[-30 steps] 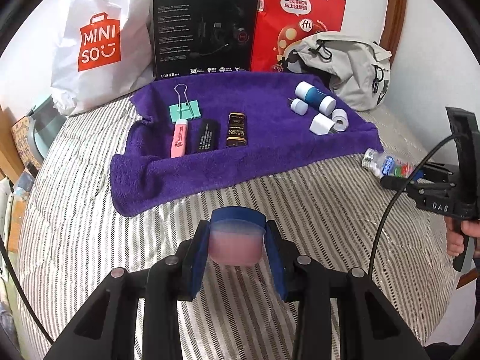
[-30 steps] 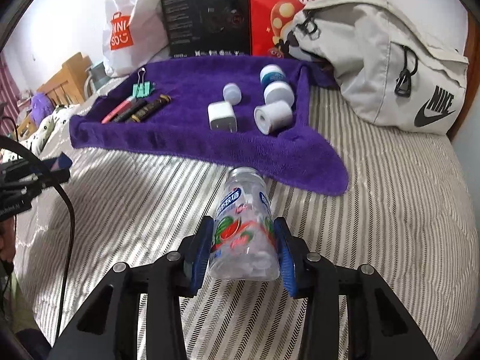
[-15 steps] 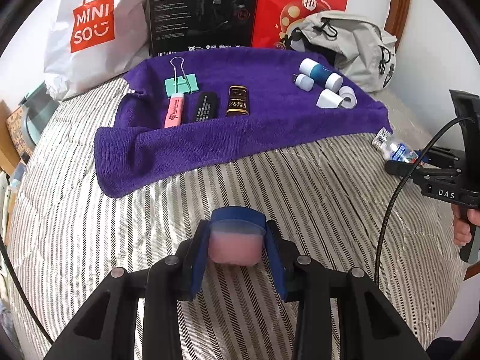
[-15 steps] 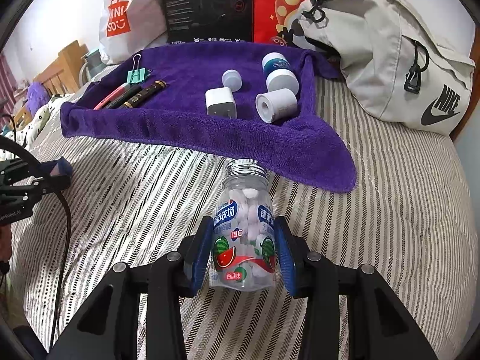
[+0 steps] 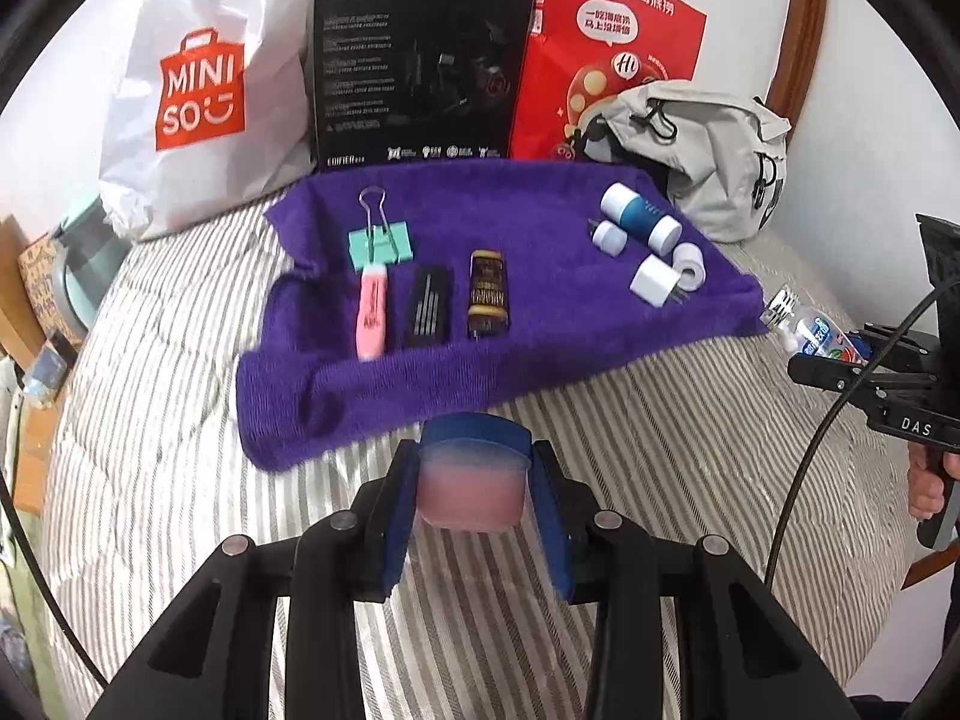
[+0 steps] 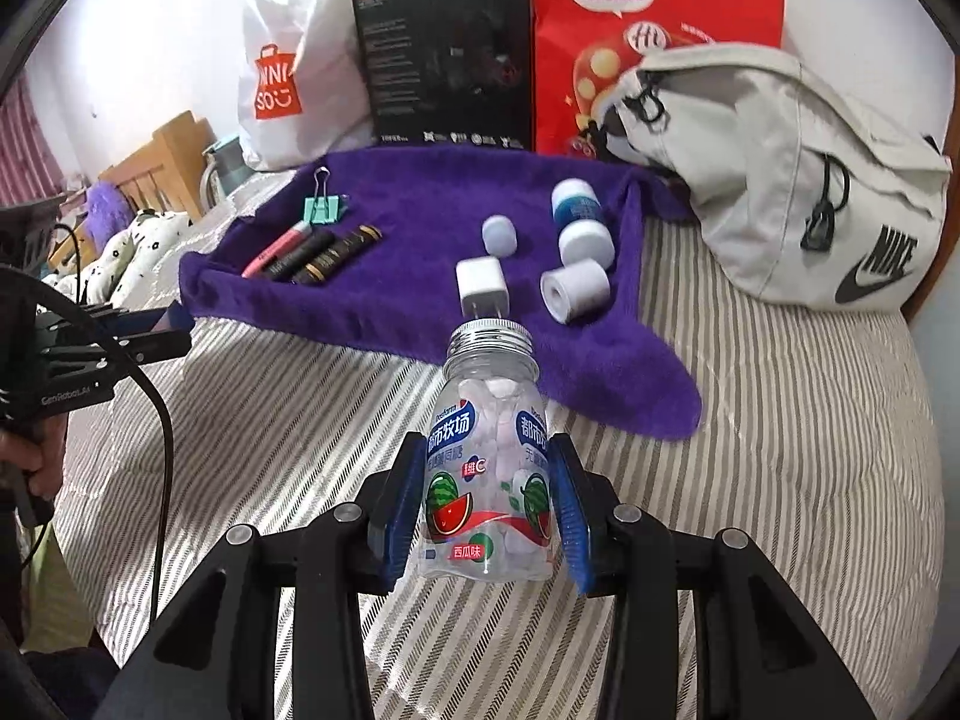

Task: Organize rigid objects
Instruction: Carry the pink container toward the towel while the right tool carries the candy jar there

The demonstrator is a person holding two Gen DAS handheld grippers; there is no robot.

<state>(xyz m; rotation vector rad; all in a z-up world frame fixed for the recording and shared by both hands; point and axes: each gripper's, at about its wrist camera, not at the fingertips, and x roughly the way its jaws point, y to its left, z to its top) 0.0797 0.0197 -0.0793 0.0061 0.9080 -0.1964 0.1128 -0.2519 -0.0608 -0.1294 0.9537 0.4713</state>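
Note:
My left gripper (image 5: 474, 501) is shut on a pink lid with a blue top (image 5: 473, 477), held just short of the purple towel (image 5: 540, 336). My right gripper (image 6: 487, 480) is shut on a clear candy bottle (image 6: 487, 420) with a watermelon label. Its threaded neck is bare and points toward the towel (image 6: 420, 222). On the towel's left lie a teal binder clip (image 5: 380, 243), a pink highlighter (image 5: 372, 312), a black stick (image 5: 429, 306) and a brown tube (image 5: 487, 294). On its right lie a blue-and-white bottle (image 5: 641, 217), a small white cap (image 5: 609, 237), a white charger (image 5: 654, 280) and a tape roll (image 5: 688, 266).
Everything rests on a striped bed cover (image 5: 660, 450). Behind the towel stand a white shopping bag (image 5: 198, 90), a black box (image 5: 420, 66) and a red paper bag (image 5: 606, 48). A grey sling bag (image 6: 780, 180) lies at the right. A hand (image 5: 927, 480) holds the right gripper's handle.
My left gripper has come closer to the towel's front edge with the lid. The bottle in my right gripper has tipped so its open neck stands higher and nearer the towel.

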